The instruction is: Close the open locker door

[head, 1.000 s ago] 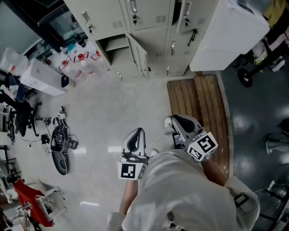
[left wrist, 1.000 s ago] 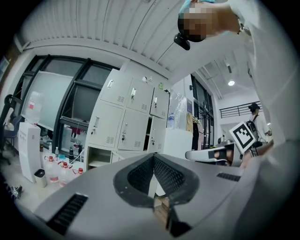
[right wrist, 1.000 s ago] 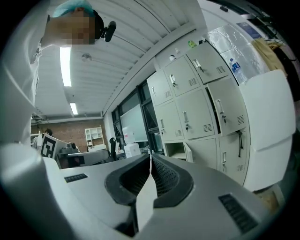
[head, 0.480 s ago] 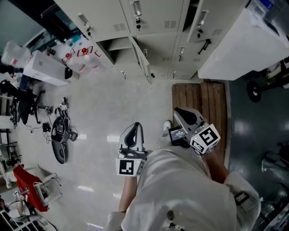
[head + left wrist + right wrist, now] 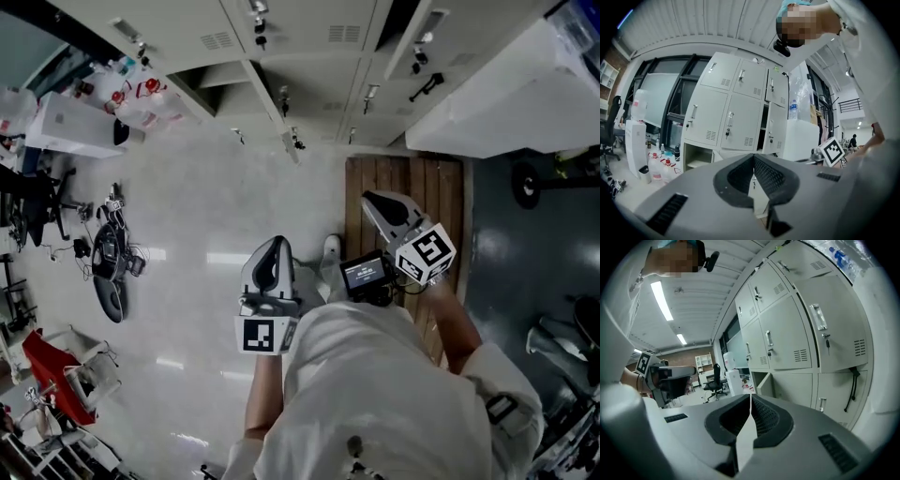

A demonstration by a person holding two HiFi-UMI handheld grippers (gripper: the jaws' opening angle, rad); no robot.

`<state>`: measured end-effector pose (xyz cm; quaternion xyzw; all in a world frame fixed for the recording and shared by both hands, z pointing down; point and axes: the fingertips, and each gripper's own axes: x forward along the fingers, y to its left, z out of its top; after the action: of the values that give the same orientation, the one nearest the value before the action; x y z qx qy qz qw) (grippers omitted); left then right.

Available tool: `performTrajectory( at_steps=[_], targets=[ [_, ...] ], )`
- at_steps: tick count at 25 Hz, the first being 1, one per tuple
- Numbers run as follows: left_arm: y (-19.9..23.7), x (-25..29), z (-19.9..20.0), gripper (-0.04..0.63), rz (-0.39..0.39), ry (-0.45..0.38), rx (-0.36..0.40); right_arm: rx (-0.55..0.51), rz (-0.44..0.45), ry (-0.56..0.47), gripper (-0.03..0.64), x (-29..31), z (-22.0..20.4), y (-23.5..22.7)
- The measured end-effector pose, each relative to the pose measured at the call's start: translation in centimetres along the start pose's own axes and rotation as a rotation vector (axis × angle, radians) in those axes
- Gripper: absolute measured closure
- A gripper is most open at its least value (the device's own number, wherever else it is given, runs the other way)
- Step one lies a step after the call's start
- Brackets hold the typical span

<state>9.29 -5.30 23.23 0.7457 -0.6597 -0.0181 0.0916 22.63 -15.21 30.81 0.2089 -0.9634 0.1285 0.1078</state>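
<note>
my left tool (image 5: 277, 242) and right tool (image 5: 372, 198) are both shut, empty; the open locker door (image 5: 273, 111) stands edge-on ahead, well apart, left of the right one

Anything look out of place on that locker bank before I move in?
Yes: one bottom-row locker door stands swung wide open, exposing its compartment, while the neighbouring door sits flush.
</note>
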Motion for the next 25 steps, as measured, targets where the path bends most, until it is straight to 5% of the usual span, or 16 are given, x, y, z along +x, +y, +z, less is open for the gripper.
performTrajectory(
  at_steps=[11, 25],
  targets=[
    [3.0, 6.9, -6.6, 0.588, -0.053, 0.109, 0.034, 0.037, -0.014, 0.094, 0.589, 7.4, -7.9, -7.2],
    [6.1, 13.7, -14.5, 0.588, -0.047, 0.109, -0.054, 0.006, 0.186, 0.121, 0.588, 19.6, -16.0, -9.1]
  ],
)
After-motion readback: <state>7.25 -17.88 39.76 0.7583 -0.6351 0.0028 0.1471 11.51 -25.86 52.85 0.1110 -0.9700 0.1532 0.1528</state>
